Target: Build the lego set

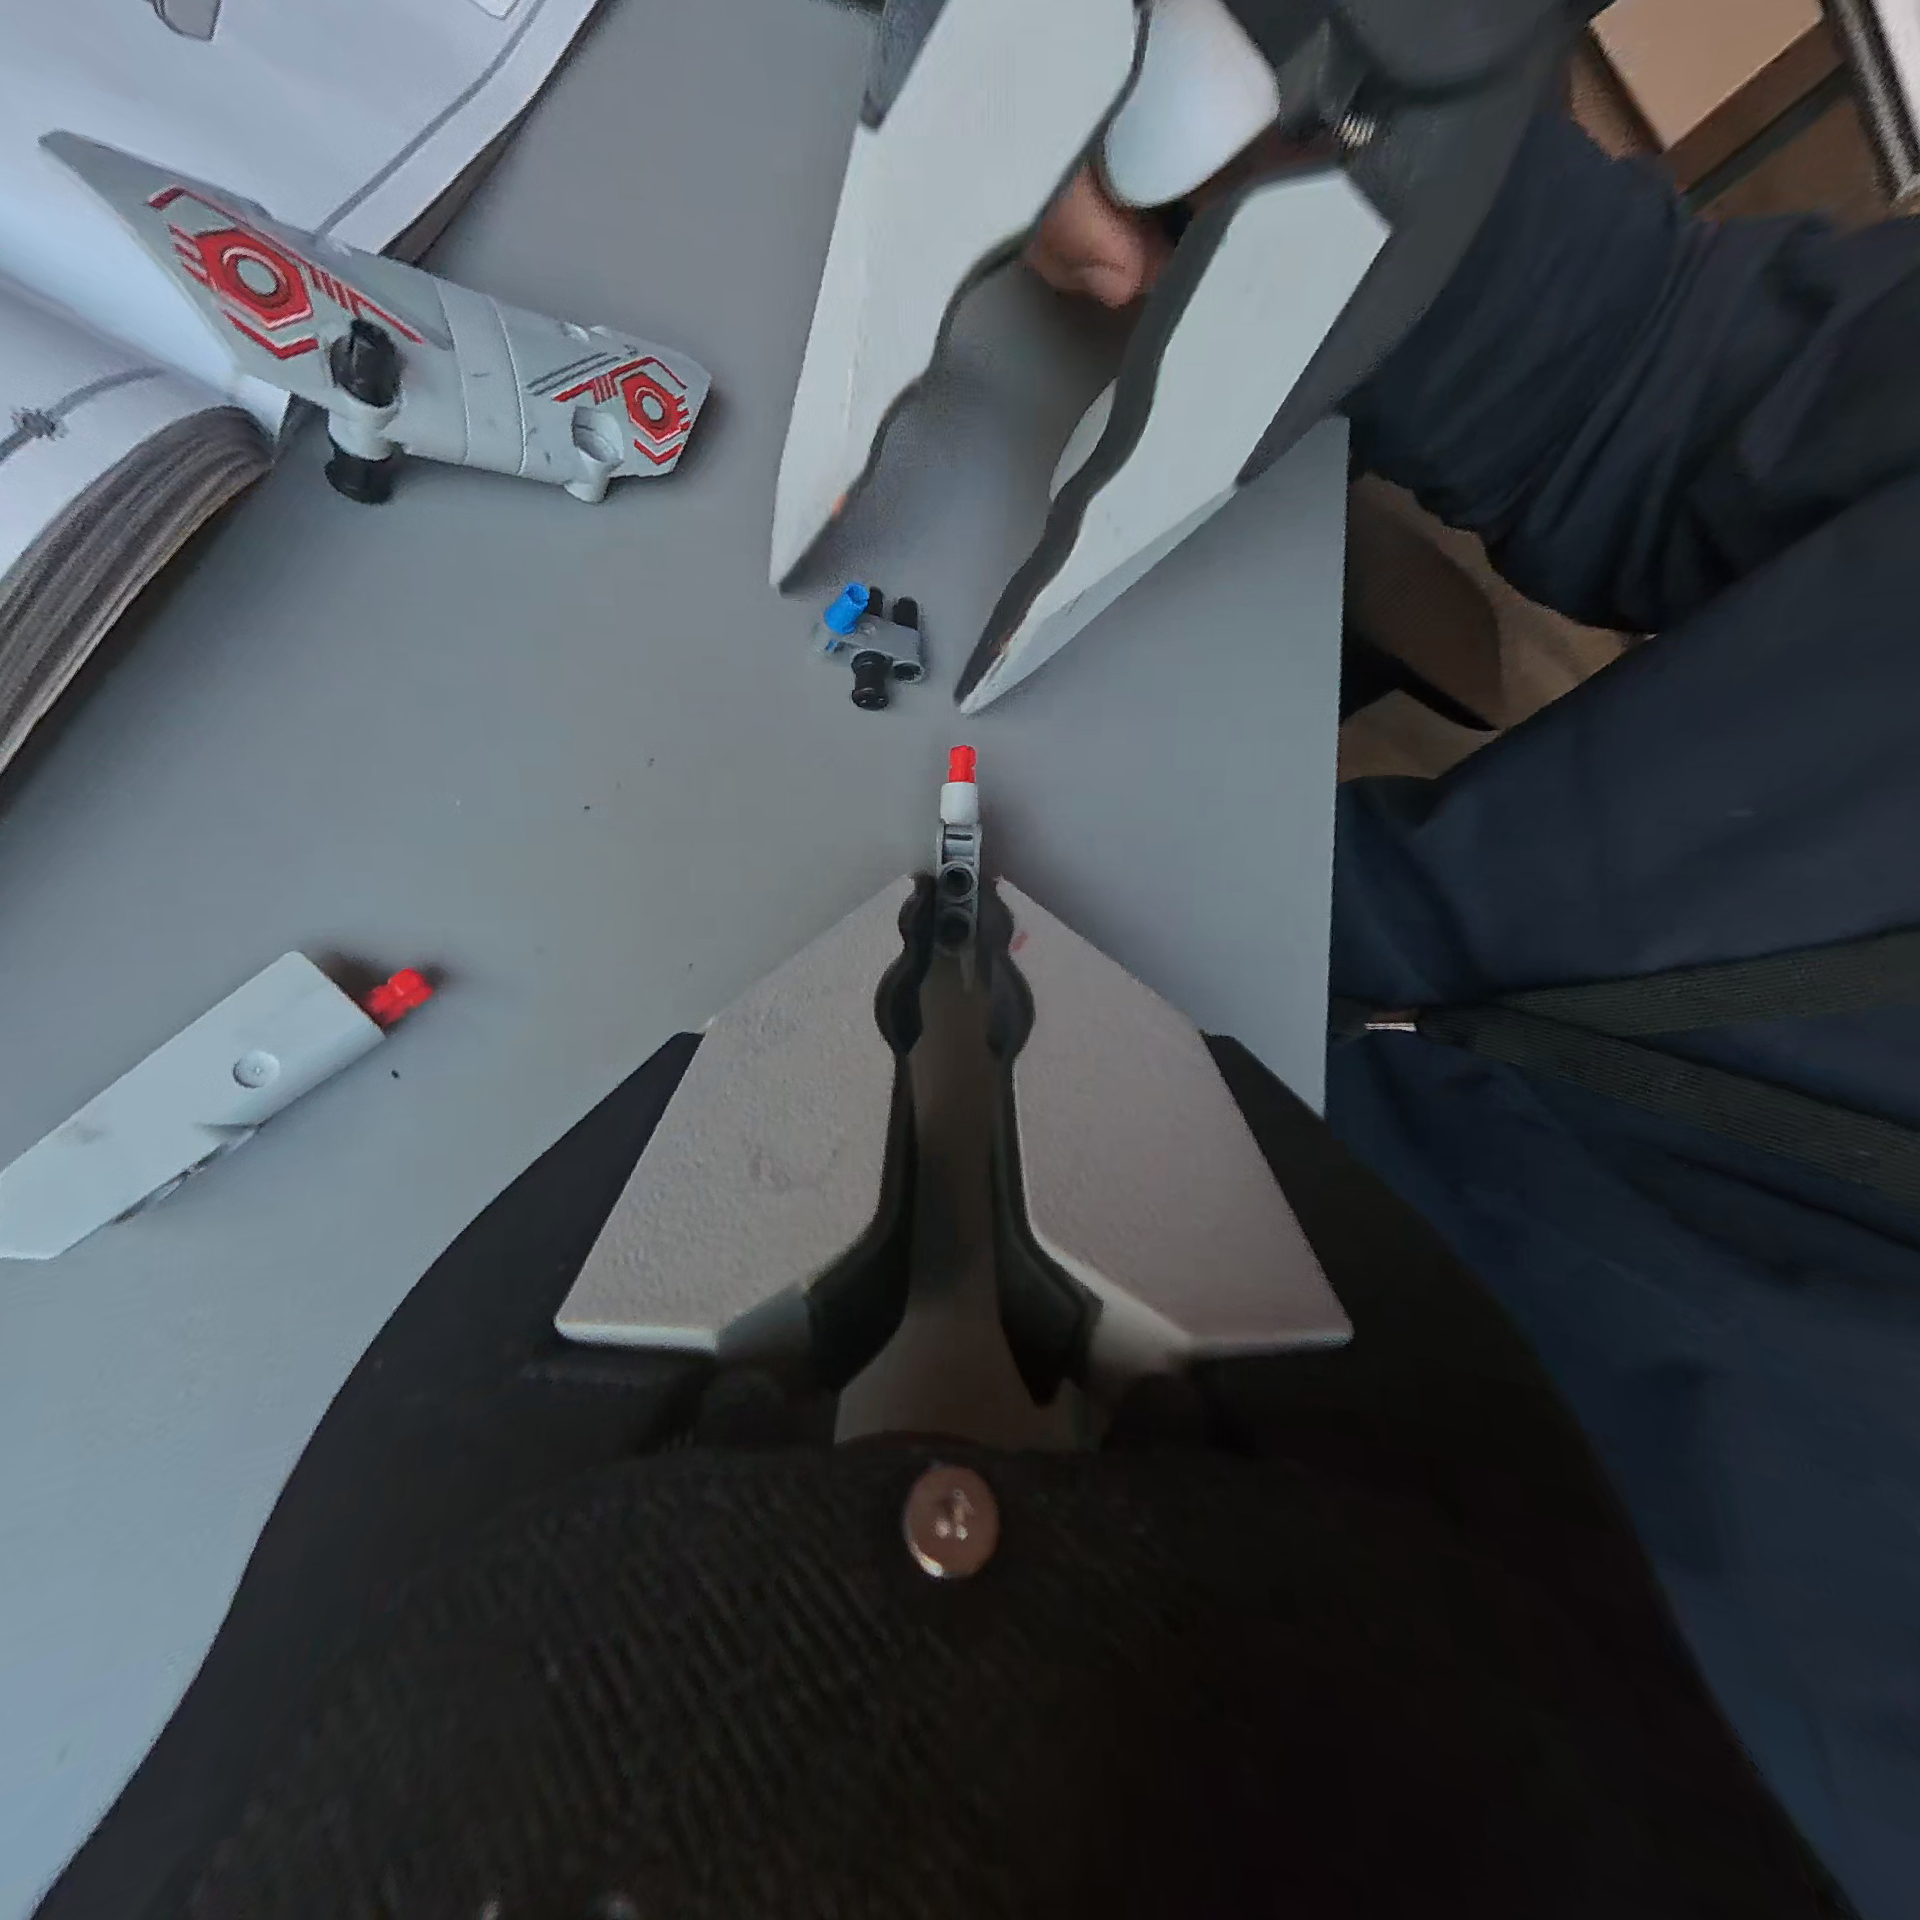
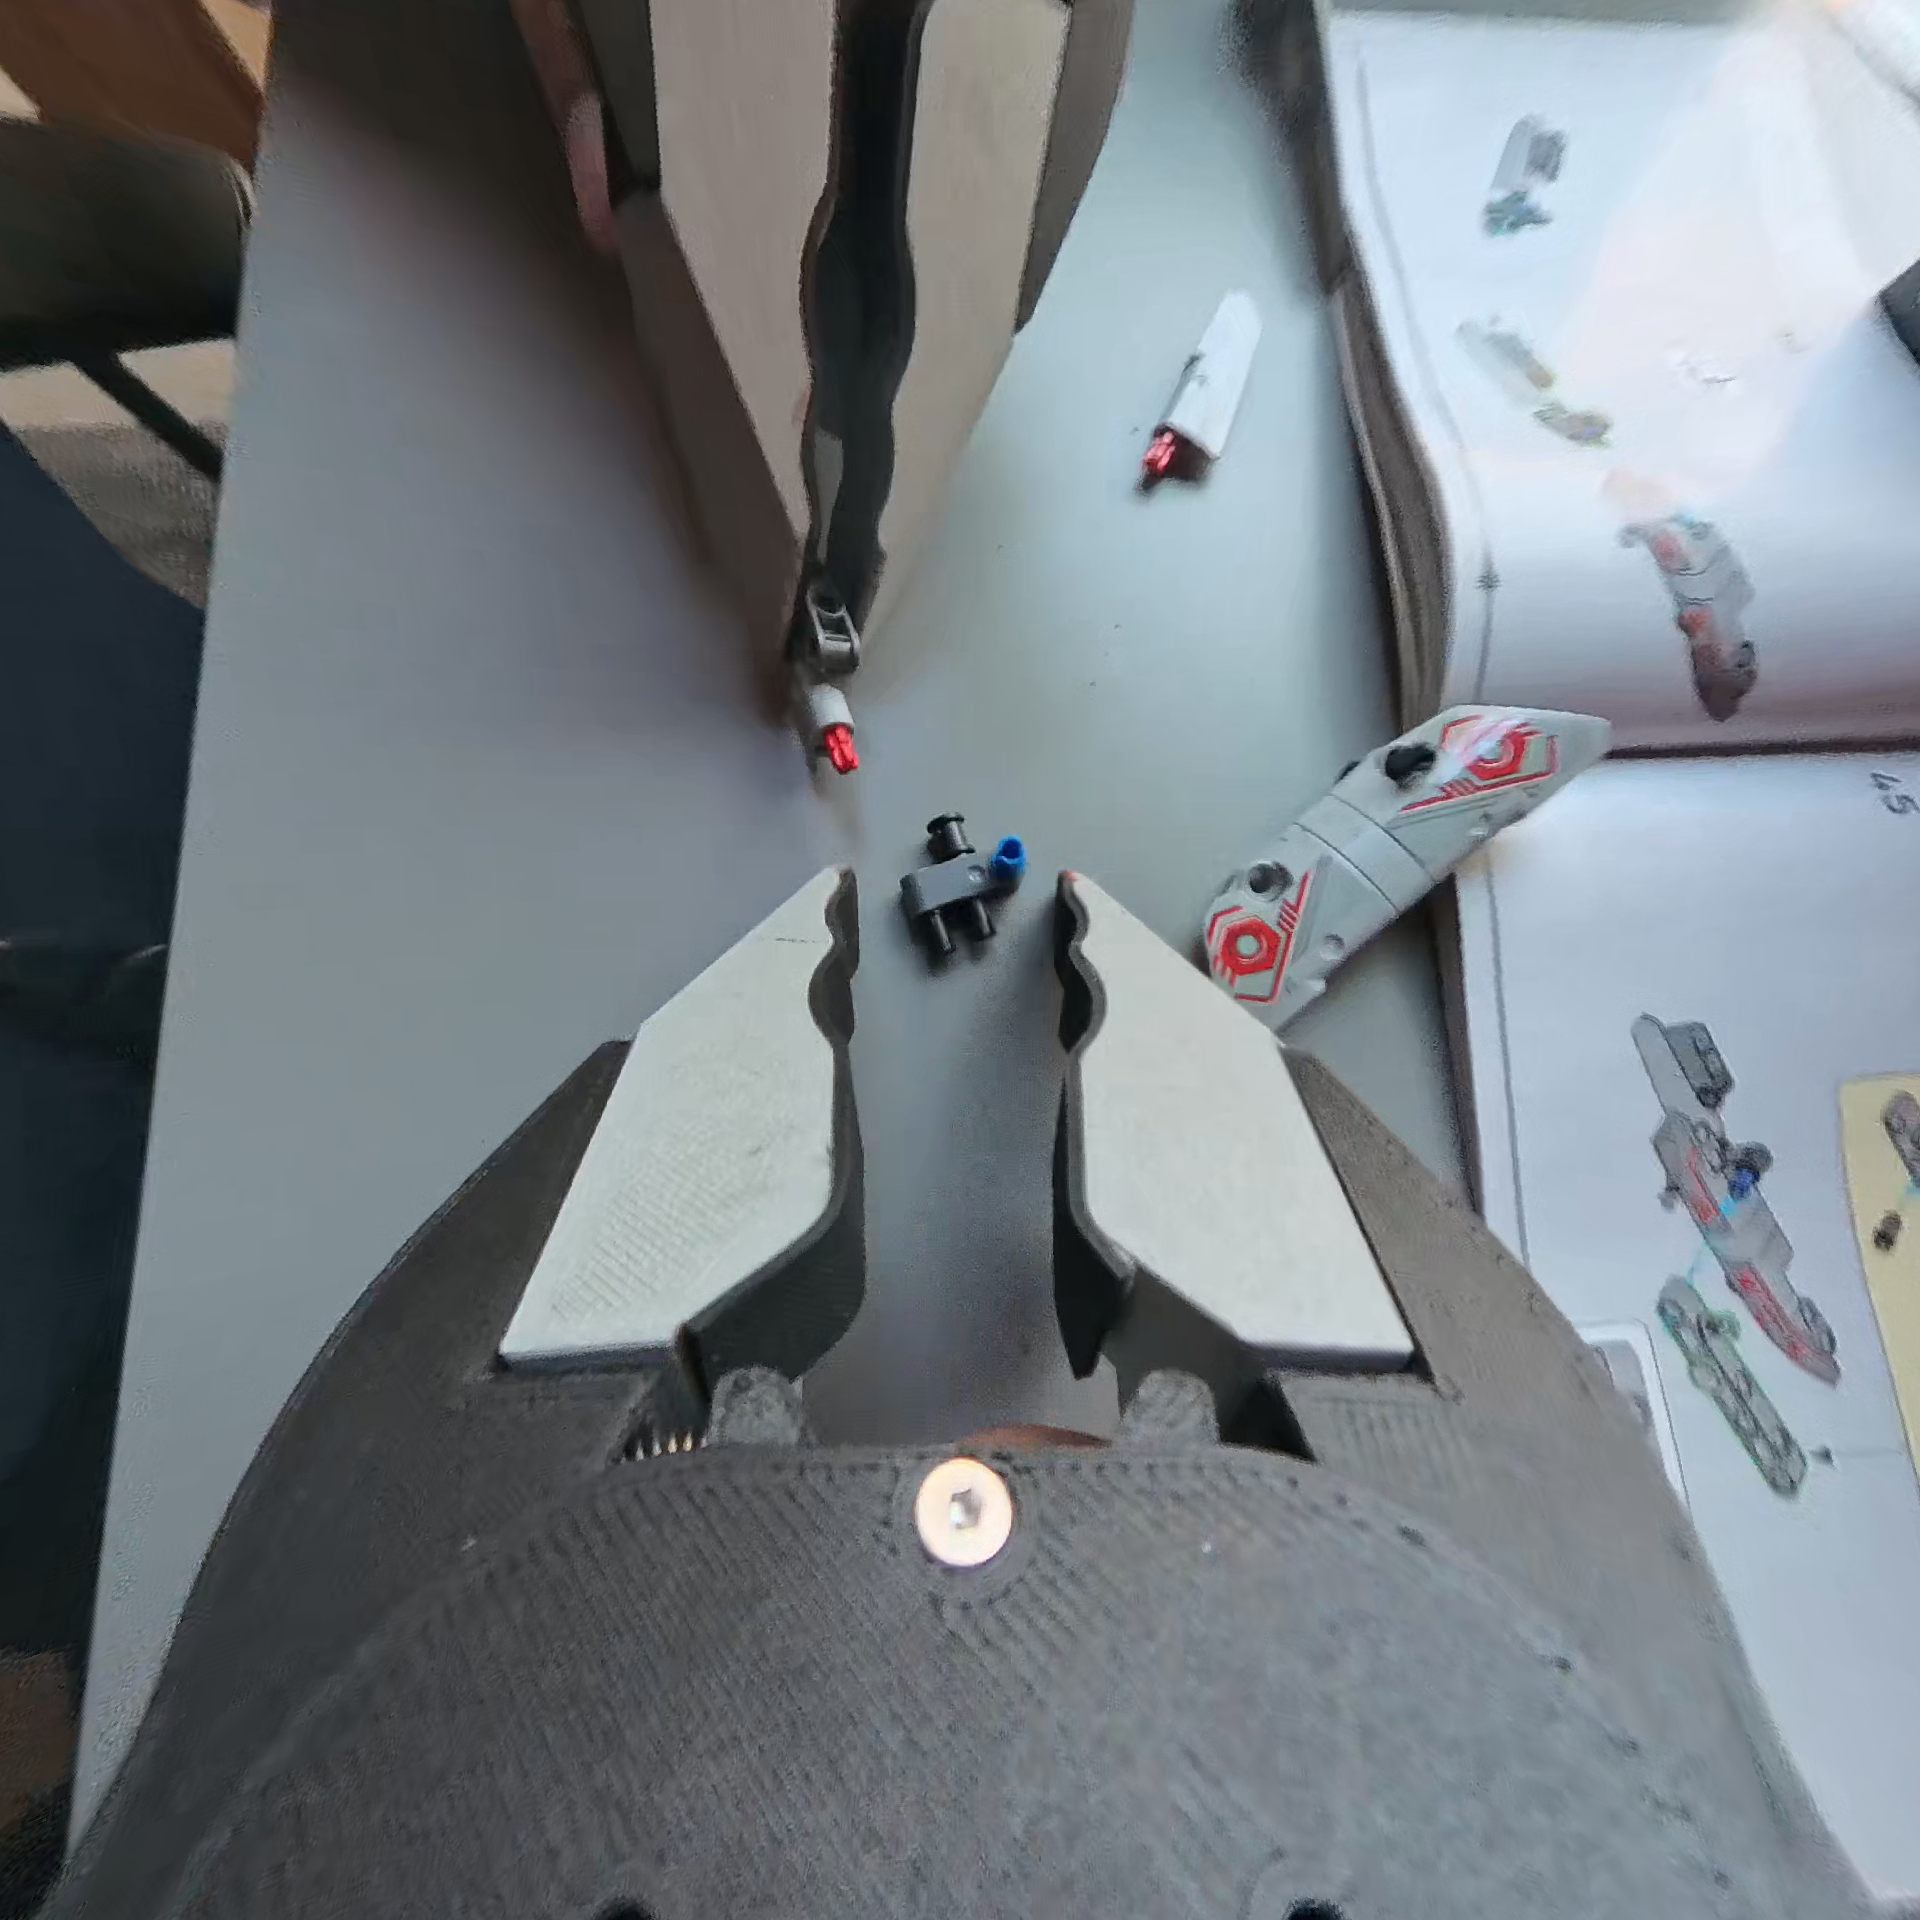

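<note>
My left gripper [image 1: 956, 904] is shut on a small grey connector piece [image 1: 958, 883] with a white bush and a red axle tip [image 1: 963, 764] sticking out forward; it also shows in the right wrist view [image 2: 831, 634]. My right gripper [image 2: 956, 883] is open and empty, its tips on either side of a small grey piece with black pins and a blue pin [image 2: 956, 883] that lies on the grey table [image 2: 468, 727]. In the left wrist view the right gripper [image 1: 883, 644] hangs over that same piece [image 1: 871, 644].
A grey wing assembly with red markings [image 1: 416, 332] [image 2: 1403, 842] lies beside the open instruction booklet [image 1: 208, 125] [image 2: 1662, 416]. A light grey panel with a red pin [image 1: 208, 1091] [image 2: 1210, 390] lies apart. The table edge [image 1: 1335, 831] and a person's dark trousers [image 1: 1610, 935] are close by. Left tips to right tips: about 5 cm.
</note>
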The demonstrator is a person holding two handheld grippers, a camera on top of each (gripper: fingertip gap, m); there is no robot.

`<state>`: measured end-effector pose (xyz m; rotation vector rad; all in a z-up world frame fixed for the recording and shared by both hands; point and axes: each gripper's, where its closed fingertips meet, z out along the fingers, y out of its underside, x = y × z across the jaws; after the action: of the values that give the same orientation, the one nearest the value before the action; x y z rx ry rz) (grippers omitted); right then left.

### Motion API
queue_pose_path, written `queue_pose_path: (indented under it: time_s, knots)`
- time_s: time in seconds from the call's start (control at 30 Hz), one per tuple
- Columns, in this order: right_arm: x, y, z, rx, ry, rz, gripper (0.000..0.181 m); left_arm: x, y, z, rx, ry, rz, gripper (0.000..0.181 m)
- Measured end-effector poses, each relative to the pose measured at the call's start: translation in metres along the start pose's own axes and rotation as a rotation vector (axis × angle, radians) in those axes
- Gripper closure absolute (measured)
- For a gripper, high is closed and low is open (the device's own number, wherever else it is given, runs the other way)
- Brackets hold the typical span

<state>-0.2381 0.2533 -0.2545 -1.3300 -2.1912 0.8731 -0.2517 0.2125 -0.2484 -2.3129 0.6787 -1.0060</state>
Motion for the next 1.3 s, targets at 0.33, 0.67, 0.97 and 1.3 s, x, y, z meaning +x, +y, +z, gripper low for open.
queue_pose_path:
  time_s: [0.33,0.67,0.97,1.3]
  knots:
    - [-0.002,-0.017,-0.01,0.13,0.026,-0.062,0.171,-0.012,-0.009,-0.005,0.041,0.036,-0.124,0.172]
    - [-0.001,-0.044,-0.041,0.371,-0.007,0.059,0.171,0.002,-0.037,-0.014,0.202,-0.132,0.136,0.158]
    - [-0.006,-0.059,-0.051,0.496,-0.205,0.265,0.171,0.027,-0.067,-0.012,0.36,-0.241,0.31,0.169]
    - [-0.01,-0.066,-0.06,0.571,-0.299,0.308,0.171,0.038,-0.074,-0.019,0.444,-0.244,0.346,0.178]
